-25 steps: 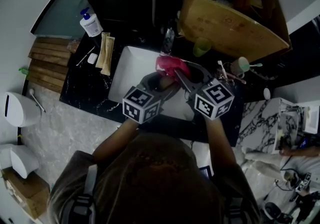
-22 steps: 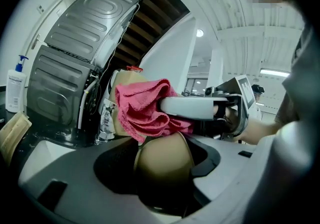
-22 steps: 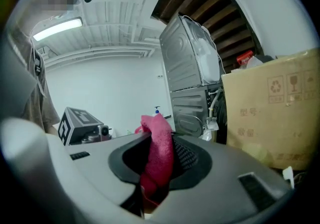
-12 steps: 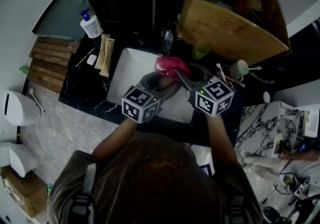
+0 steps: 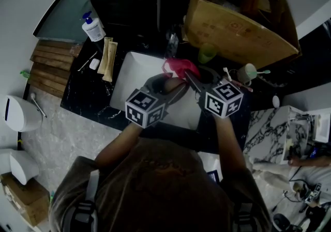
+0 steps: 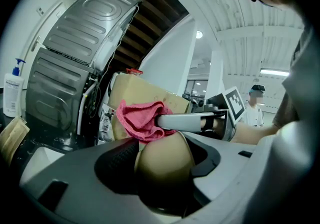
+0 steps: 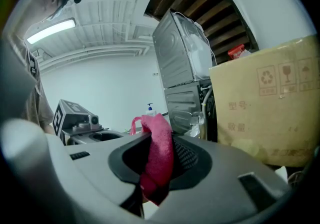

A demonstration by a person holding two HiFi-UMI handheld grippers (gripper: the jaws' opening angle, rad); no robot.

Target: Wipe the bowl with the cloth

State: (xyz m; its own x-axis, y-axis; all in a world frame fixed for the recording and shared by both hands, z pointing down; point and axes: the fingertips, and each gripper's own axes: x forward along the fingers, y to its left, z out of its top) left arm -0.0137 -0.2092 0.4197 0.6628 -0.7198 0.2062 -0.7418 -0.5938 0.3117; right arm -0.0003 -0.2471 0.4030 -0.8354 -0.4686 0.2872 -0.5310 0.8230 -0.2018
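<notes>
Dark marbled table with a white basin set into it lies below us, and a big cardboard box stands behind. Our left gripper has its fingers clamped on the tan bowl, held above the basin. Our right gripper has its fingers pinched together on the pink cloth, whose bunched end lies against the bowl's rim.

We judge the bowl stiff, light and smooth, so it may slip or turn; a grip across its wall near the rim suits it. The cloth is soft and limp, best held by a fold with a loose wad left free for wiping.

On the box we see recycling, glass and umbrella marks, plus what seem to be Chinese characters that we cannot read surely. The pump bottle has a label too small to read.
</notes>
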